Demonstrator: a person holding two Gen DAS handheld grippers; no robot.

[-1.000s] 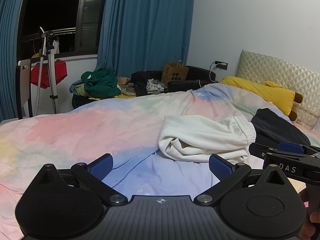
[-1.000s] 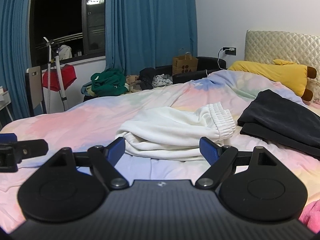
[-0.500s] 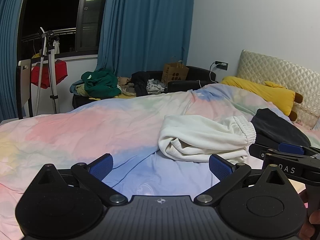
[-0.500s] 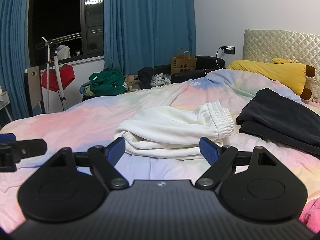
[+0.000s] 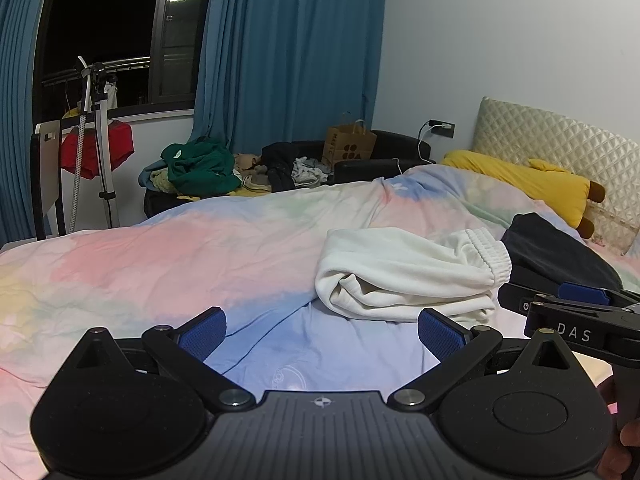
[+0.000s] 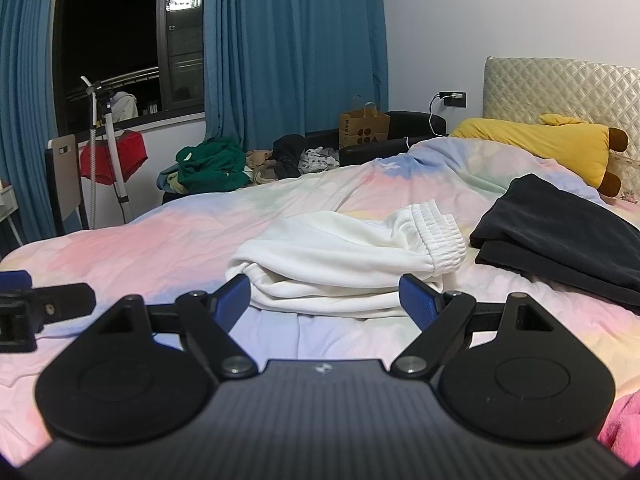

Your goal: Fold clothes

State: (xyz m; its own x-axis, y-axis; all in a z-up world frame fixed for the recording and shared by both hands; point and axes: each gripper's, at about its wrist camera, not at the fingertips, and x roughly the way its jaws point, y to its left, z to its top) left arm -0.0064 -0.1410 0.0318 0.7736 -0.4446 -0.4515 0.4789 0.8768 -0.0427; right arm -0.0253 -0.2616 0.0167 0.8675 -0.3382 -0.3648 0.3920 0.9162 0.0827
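Left wrist view: left gripper (image 5: 322, 330) wide open, blue pads (image 5: 202, 332) spread apart, nothing between them, hovering over the pastel duvet (image 5: 168, 256). White sweatpants (image 5: 408, 272), folded into a loose bundle with the ribbed waistband to the right, lie on the duvet ahead and a bit right of the gripper, not touched. Folded dark garment (image 5: 556, 252) sits just beyond the waistband, near a yellow plush pillow (image 5: 524, 180) at the quilted headboard (image 5: 552, 144). Right gripper (image 5: 576, 312) pokes in at the right edge, part of a hand (image 5: 620, 452) below it. Right wrist view: right gripper (image 6: 324, 300) also fully open and empty, jaws lined up just short of the white sweatpants (image 6: 340, 264), which sit centred straight ahead. Dark garment (image 6: 560, 240) lies to the right of them, close to the waistband. Left gripper's finger (image 6: 44, 304) shows at the left edge. Pile of clothes (image 6: 212, 168) and paper bag (image 6: 364, 128) on the sofa behind the bed, blue curtains (image 6: 296, 48) beyond.
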